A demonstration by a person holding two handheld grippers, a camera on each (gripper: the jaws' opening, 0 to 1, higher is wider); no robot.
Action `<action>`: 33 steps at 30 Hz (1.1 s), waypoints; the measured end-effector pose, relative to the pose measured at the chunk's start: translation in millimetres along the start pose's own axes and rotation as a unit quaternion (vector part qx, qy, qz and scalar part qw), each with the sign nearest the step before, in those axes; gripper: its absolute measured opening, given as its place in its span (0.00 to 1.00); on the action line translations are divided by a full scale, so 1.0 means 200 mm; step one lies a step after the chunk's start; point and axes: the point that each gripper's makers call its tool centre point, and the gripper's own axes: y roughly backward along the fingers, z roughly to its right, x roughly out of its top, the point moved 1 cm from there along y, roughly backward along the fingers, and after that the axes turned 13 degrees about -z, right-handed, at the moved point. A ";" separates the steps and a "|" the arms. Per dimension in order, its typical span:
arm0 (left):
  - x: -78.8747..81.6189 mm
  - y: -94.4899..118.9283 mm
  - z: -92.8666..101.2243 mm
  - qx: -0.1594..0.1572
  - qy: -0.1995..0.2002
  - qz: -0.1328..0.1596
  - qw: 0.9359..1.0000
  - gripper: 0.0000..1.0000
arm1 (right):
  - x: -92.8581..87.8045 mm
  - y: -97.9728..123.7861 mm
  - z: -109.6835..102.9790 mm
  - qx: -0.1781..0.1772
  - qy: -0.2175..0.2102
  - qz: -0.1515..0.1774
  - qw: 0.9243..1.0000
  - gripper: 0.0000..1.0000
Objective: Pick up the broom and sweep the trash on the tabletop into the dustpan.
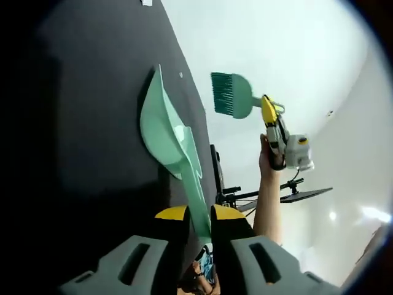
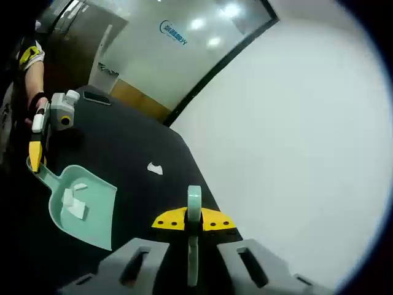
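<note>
My left gripper (image 1: 200, 214) is shut on the handle of the mint-green dustpan (image 1: 163, 132), whose scoop lies against the black tabletop (image 1: 92, 153). In the right gripper view the dustpan (image 2: 92, 215) holds a few white paper scraps (image 2: 76, 204), with the left gripper (image 2: 35, 155) at its handle. My right gripper (image 2: 194, 220) is shut on the pale green broom handle (image 2: 194, 206). In the left gripper view the right gripper (image 1: 268, 110) holds the broom (image 1: 232, 95), bristles toward the table but apart from it. One white scrap (image 2: 155, 168) lies on the tabletop (image 2: 135, 141) beyond the dustpan.
A person's forearm (image 1: 268, 196) comes up to the right gripper. A black stand (image 1: 301, 195) sits past the table edge over white floor (image 2: 295, 135). A glass wall with a blue logo (image 2: 174, 34) rises behind the table. A dark flat object (image 2: 97, 97) lies at the table's far edge.
</note>
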 end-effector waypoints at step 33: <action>-0.12 -0.04 0.01 0.001 0.003 -0.001 1.000 0.11 | -0.01 -0.16 -0.32 0.093 0.018 0.010 0.995 0.04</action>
